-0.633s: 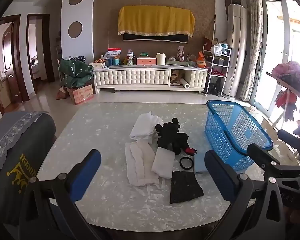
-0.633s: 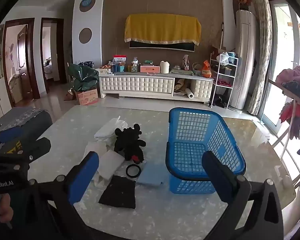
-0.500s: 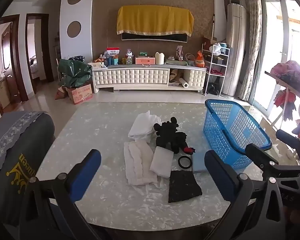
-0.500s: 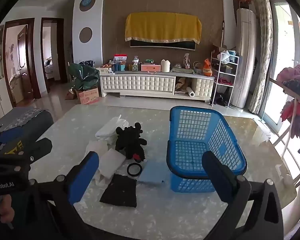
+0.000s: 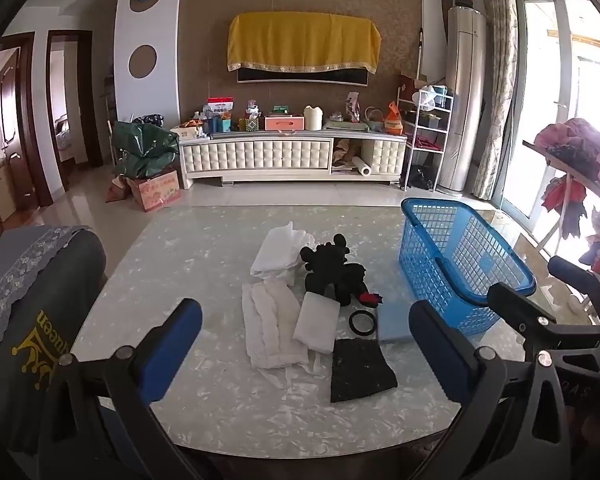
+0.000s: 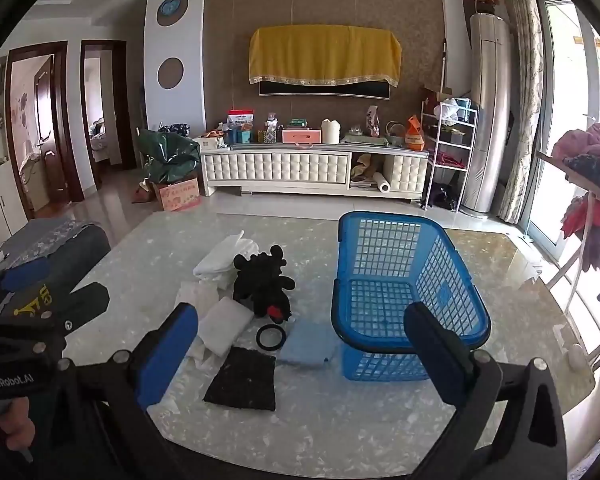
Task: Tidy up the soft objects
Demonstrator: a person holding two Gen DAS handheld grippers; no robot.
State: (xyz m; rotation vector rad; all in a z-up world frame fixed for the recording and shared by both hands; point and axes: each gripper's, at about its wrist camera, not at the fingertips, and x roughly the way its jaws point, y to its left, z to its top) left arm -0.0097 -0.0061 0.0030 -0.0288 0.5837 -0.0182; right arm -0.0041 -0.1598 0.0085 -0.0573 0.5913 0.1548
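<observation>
Zero items sorted yet: blue basket (image 6: 408,280) empty; white cloths (image 5: 274,326), black plush (image 5: 334,270), black pad (image 5: 360,370) etc. lie on desk (image 5: 204,280) beside it. L hand-held gripper (image 5: 306,340) & R hand-held gripper (image 6: 300,348) both spread, holding nothing.

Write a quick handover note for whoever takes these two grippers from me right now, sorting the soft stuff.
Left gripper: open, empty. Right gripper: open, empty. Both are short of the pile.
On the table: white cloths, black plush toy, white pad, black ring, light blue cloth, black mat.
Blue basket beside them, nothing in it.
Done: nothing yet. Left: all of it.
</observation>
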